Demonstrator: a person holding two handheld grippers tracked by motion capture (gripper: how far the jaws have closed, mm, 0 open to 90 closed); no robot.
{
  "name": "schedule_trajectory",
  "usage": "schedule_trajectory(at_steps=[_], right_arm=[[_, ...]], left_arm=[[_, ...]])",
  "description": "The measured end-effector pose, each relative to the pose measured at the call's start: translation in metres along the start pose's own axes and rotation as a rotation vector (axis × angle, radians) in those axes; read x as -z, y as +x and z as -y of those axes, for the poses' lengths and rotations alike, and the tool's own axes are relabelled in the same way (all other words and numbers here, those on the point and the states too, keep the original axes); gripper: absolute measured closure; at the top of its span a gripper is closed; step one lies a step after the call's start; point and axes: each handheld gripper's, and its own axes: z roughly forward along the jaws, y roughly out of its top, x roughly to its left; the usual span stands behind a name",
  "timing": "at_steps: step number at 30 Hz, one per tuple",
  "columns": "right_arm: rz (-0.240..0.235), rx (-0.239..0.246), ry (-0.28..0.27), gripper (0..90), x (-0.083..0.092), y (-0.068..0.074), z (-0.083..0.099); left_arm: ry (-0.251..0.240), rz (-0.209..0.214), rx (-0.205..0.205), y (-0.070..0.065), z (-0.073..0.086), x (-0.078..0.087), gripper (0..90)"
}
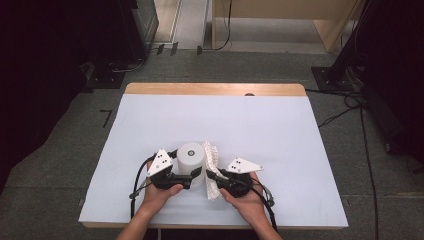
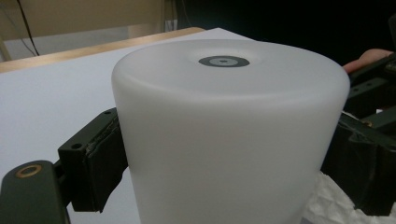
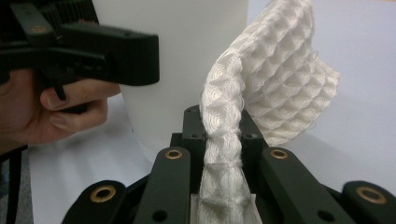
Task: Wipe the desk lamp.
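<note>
A white matte cylinder [image 1: 191, 156] stands upright near the table's front middle, with a small grey ring on its top [image 2: 223, 61]. My left gripper [image 1: 186, 176] is shut on the cylinder [image 2: 224, 140], its black pads [image 2: 100, 161] pressing on both sides. A white honeycomb-mesh sheet [image 1: 211, 167] stands on edge just right of the cylinder. My right gripper [image 1: 215, 176] is shut on the sheet's lower edge [image 3: 223, 140]; the rest of the mesh [image 3: 280, 79] fans up and to the right, beside the cylinder [image 3: 187, 56].
A white cover [image 1: 225, 120] lies over the wooden table [image 1: 215, 89]. Dark equipment stands on the floor at the left and right, with cables [image 1: 350, 107] beside the table's right side. Pale wooden furniture [image 1: 280, 10] stands at the back.
</note>
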Motion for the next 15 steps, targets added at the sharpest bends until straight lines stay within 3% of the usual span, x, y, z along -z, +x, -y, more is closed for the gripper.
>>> schedule_trajectory(at_steps=[4,10,13,15], right_arm=[[0.014,0.027,0.001,79.2,0.001,0.0,0.0],[0.035,0.03,-0.083,79.1,0.016,0.0,-0.01],[0.033,0.034,-0.098,79.1,0.018,-0.001,-0.011],[0.036,0.03,-0.078,79.1,0.014,-0.001,-0.008]], left_arm=[[0.023,0.003,-0.017,-0.002,0.002,-0.003,9.0],[0.048,0.007,-0.068,-0.009,0.005,-0.008,8.9],[0.037,-0.002,-0.075,-0.01,0.004,-0.008,8.9],[0.018,-0.016,-0.066,-0.009,0.003,-0.006,8.9]])
